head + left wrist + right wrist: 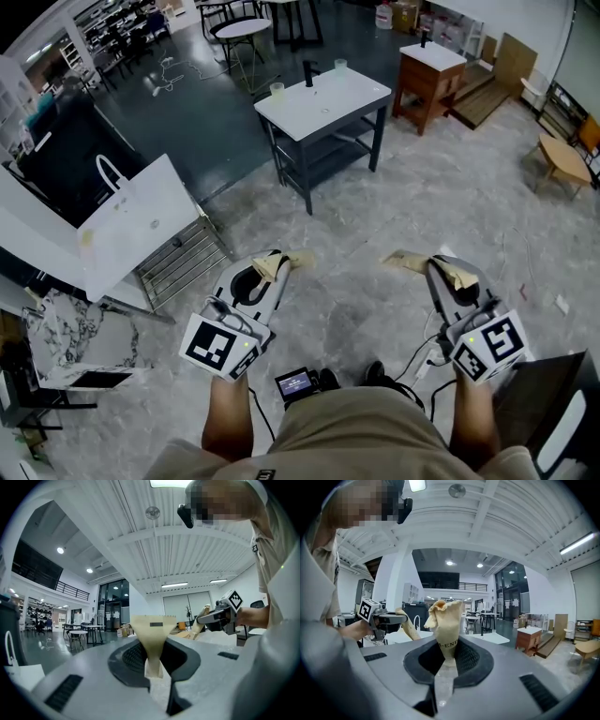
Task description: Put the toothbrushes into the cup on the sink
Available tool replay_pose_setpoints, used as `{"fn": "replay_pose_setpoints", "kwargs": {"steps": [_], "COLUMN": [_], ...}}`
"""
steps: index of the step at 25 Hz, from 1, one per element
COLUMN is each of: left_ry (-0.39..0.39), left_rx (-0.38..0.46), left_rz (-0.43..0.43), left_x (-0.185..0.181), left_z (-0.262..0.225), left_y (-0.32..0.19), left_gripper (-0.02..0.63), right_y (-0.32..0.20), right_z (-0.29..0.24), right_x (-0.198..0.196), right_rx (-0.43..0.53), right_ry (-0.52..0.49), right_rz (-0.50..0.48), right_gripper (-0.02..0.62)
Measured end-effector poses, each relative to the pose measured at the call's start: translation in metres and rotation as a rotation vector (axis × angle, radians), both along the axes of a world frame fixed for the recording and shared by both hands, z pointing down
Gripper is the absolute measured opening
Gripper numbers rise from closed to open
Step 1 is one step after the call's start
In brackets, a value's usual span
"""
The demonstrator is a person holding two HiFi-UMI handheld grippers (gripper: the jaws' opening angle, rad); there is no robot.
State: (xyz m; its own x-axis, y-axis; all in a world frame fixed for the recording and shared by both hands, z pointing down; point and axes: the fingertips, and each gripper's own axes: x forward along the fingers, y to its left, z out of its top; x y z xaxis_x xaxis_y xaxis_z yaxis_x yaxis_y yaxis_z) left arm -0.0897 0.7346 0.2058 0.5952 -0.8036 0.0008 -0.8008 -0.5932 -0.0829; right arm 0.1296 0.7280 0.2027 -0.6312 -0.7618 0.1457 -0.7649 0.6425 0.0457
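Observation:
Both grippers hold tan paper-wrapped toothbrush packets in front of the person's waist, over the marble-look floor. My left gripper (273, 266) is shut on one packet (292, 260), whose flat end stands up between the jaws in the left gripper view (151, 632). My right gripper (442, 271) is shut on the other packet (411, 262), whose end looks crumpled in the right gripper view (444, 618). Further ahead stands the white-topped sink table (323, 101) with a black tap (309, 72), a cup (277, 90) at its left corner and another cup (339, 66) behind.
A white paper bag (131, 223) leans over a metal rack (185, 261) on the left. A marble-patterned slab (77, 337) lies at the lower left. A wooden vanity cabinet (427, 77) stands right of the sink table, a wooden stool (562, 157) at the far right.

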Motion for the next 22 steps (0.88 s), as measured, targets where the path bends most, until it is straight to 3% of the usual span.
{"fn": "replay_pose_setpoints", "kwargs": {"steps": [12,22], "left_ry": [-0.01,-0.054], "left_rx": [-0.02,-0.029], "left_rz": [-0.001,-0.012], "left_x": [0.004,0.072], "left_z": [0.006,0.008], "left_y": [-0.032,-0.126], "left_gripper": [0.057,0.057], "right_y": [-0.036,-0.133], "right_z": [0.0,0.003], "right_x": [0.013,0.089], "right_rx": [0.0,0.008], "right_ry": [-0.023,-0.068], "right_rz": [0.02,0.033], "right_gripper": [0.029,0.029]}}
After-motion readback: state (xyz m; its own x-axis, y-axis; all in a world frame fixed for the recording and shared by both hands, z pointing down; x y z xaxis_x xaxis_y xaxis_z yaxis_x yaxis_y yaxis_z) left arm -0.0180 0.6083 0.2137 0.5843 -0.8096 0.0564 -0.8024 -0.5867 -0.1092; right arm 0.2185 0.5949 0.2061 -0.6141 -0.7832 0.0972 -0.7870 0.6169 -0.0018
